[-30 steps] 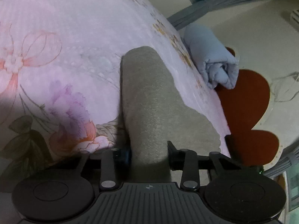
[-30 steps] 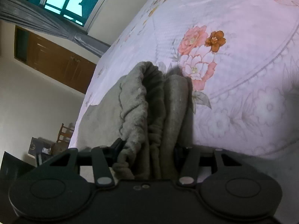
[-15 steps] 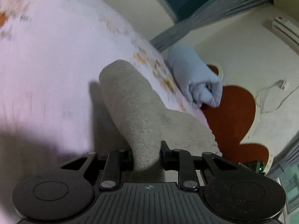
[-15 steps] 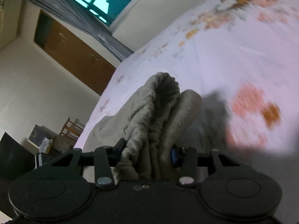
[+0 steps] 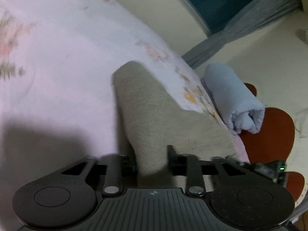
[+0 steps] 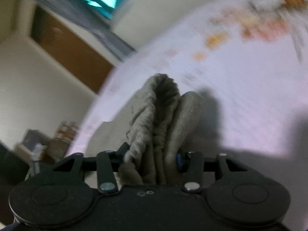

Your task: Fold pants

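The grey-beige pants (image 5: pixel 154 111) stretch away from my left gripper (image 5: pixel 151 150) across the pink floral bed sheet (image 5: pixel 67 57). A folded leg part fills the gap between its fingers. The jaws are opening, with the pads still against the cloth. In the right wrist view, the bunched elastic waistband of the pants (image 6: pixel 163 111) stands up between the fingers of my right gripper (image 6: pixel 152 150). Those jaws are opening too, and the thick bundle still fills the gap. Both views are blurred by motion. Neither gripper shows in the other's view.
A rolled light blue blanket (image 5: pixel 234 100) lies at the bed's edge beside a red heart-shaped headboard (image 5: pixel 269 134). Grey curtains (image 5: pixel 240 30) hang by a window. A brown wooden wardrobe (image 6: pixel 67 44) and a cluttered floor corner (image 6: pixel 48 140) lie beyond the bed's far side.
Both grippers have swept across the bed with the pants still between their fingers, and the sheet's flower pattern has slid past. The gap between the left fingers is slightly wider than half a second ago.
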Demonstrator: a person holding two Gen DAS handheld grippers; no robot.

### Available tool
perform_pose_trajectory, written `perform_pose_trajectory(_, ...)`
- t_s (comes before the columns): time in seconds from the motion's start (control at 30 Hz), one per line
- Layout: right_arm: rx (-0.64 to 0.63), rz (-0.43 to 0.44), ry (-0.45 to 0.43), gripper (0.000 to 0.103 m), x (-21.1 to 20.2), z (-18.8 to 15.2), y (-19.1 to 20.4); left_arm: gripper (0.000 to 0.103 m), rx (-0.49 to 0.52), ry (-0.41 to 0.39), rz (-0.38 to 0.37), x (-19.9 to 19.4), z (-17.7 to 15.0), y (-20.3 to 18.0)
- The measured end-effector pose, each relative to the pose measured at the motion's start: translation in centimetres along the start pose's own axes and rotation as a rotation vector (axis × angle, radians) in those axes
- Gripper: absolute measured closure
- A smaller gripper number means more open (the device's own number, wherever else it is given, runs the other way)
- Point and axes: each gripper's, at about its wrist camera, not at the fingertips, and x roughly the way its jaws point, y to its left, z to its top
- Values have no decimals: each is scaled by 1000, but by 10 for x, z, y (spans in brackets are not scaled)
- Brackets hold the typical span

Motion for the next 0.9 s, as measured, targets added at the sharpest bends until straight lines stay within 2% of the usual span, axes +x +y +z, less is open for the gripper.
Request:
perform_pose_trajectory(0.03, 34, -13, 20, 49, 8, -3, -15, 59, 9, -15, -26, 3, -4, 5)
perform_pose_trajectory(0.1, 43, 67, -14, 49, 7, -11, -31, 57, 19, -42, -65, 2, -9, 9)
perform_pose_trajectory(0.17, 14, 74, -13, 49, 2, -16, -31, 52, 45, -41, -62, -2, -11, 6)
perform_pose_trajectory(0.23, -25, 36, -5, 45, -11, -17, -27, 31, 81, -44, -30, -15, -13, 2)
perform_pose_trajectory(0.27, -50, 5, 0, 43, -19, -17, -25, 24, 120, -44, 9, -25, -16, -3)
perform_pose_trajectory(0.3, -94, -40, 7, 36, -28, -20, -21, 12, 172, -42, 73, -35, -19, -9)
perform_pose_trajectory(0.33, -131, -88, 13, 24, -35, -21, -17, 0, 214, -43, 137, -47, -23, -12)
perform_pose_trajectory(0.4, -153, -218, -18, 12, -62, -23, -6, 0, 310, -69, 304, -74, -31, -31)
perform_pose_trajectory(0.43, -165, -289, -79, 10, -77, -24, 4, 0, 344, -94, 341, -87, -34, -37)
perform_pose_trajectory(0.47, -196, -319, -151, 10, -93, -27, 18, 0, 368, -124, 354, -99, -37, -43)
perform_pose_trajectory(0.53, -236, -282, -220, 7, -105, -37, 42, 0, 385, -162, 354, -107, -48, -65)
perform_pose_trajectory(0.6, -281, -279, -196, 6, -90, -50, 63, 0, 408, -138, 424, -98, -64, -80)
perform_pose_trajectory(0.63, -305, -317, -160, 6, -77, -54, 66, 0, 418, -108, 465, -93, -75, -80)
perform_pose_trajectory(0.67, -335, -412, -86, 6, -54, -64, 63, 0, 451, -55, 514, -80, -85, -79)
perform_pose_trajectory(0.7, -326, -470, -32, 6, -38, -69, 57, 0, 466, -37, 550, -75, -97, -75)
perform_pose_trajectory(0.73, -247, -437, -30, 6, -38, -72, 50, 0, 416, -43, 558, -78, -99, -73)
perform_pose_trajectory(0.77, -176, -409, -61, 6, -45, -73, 49, 0, 355, -55, 559, -87, -98, -75)
perform_pose_trajectory(0.8, -151, -394, -117, 7, -59, -77, 55, 0, 338, -79, 566, -97, -99, -81)
perform_pose_trajectory(0.9, -232, -360, -240, 6, -113, -95, 83, 0, 439, -180, 595, -140, -118, -105)
